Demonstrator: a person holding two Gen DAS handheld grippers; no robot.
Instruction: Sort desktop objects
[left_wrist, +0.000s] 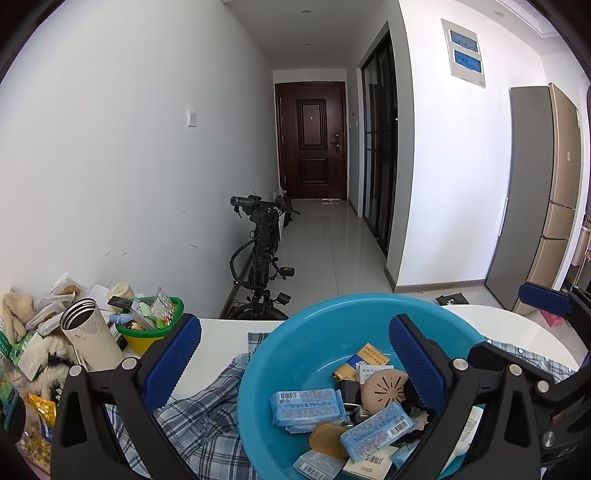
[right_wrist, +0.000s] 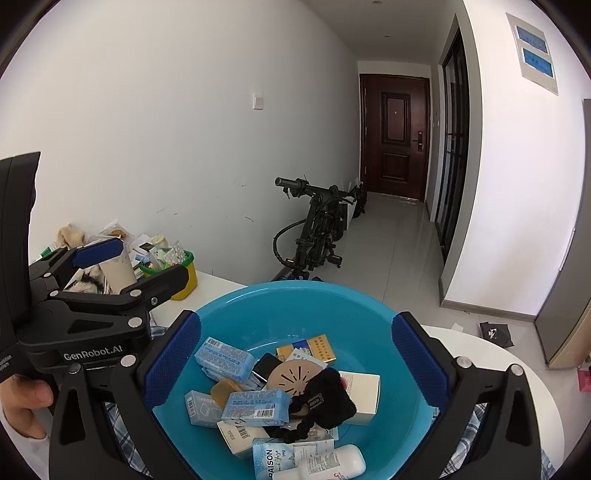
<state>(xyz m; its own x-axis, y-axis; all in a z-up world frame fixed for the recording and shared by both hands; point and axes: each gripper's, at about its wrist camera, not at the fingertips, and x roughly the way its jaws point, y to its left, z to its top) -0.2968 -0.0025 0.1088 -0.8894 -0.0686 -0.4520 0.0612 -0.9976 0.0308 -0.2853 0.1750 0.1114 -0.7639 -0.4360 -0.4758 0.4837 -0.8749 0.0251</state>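
White walls run down a tiled hallway to a dark brown door (left_wrist: 311, 140), with a black folded bicycle (left_wrist: 262, 254) leaning by the left wall beyond the white table (left_wrist: 225, 332). On that table, a blue basin (right_wrist: 295, 306) sits on a crumpled plaid cloth (left_wrist: 199, 413) and holds a jumble of small goods: light-blue tissue packs (right_wrist: 258, 404), a round beige perforated disc (right_wrist: 291, 376), a black knitted pouch (right_wrist: 327, 395), a white box (right_wrist: 364, 395), an amber soap bar (right_wrist: 223, 393) and a white tube (right_wrist: 332, 463).

Both grippers hover over the basin, jaws spread wide and holding nothing. The left gripper (left_wrist: 295, 363) straddles the basin's left rim, one blue pad outside it above the cloth. The right gripper (right_wrist: 295, 354) frames the basin's contents.

To the left stands a cluttered pile: a steel-lined tumbler (left_wrist: 90, 334) tilted beside a green-and-yellow tub (left_wrist: 151, 332) stuffed with packets, plus a furry toy (left_wrist: 14, 310). A grey-and-tan refrigerator (left_wrist: 543, 192) stands at the right.
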